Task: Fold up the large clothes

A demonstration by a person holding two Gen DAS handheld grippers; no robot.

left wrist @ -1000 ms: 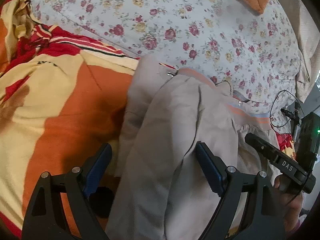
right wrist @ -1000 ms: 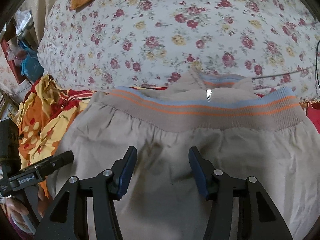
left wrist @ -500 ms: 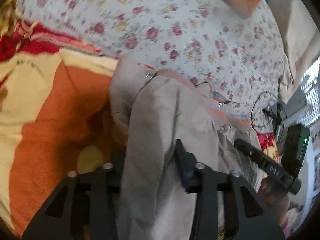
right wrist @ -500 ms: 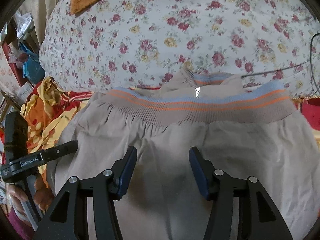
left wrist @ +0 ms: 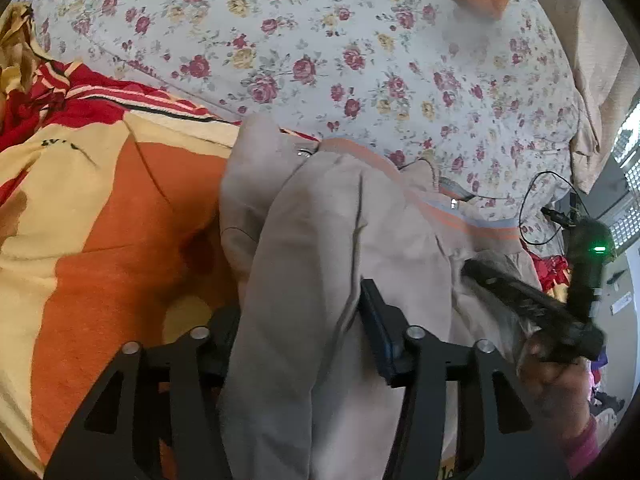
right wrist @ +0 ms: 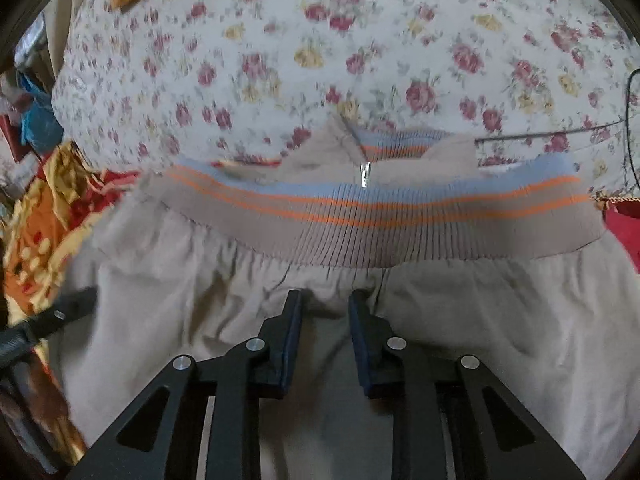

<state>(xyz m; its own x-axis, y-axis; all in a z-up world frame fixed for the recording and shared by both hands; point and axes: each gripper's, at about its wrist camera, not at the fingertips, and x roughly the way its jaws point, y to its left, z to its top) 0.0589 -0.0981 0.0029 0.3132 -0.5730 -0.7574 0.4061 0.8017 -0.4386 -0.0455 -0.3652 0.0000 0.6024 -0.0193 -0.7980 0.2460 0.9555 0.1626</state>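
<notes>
- A beige jacket [right wrist: 460, 320] with a ribbed, orange-and-blue striped hem band [right wrist: 380, 216] lies on a bed, against a floral quilt [right wrist: 360, 40].
- The left gripper [left wrist: 300, 320] has its jaws pinching a raised fold of the jacket [left wrist: 320, 260] above an orange-and-yellow blanket [left wrist: 100, 220].
- The right gripper [right wrist: 325, 320] has its jaws drawn close on bunched fabric just below the hem band.
</notes>
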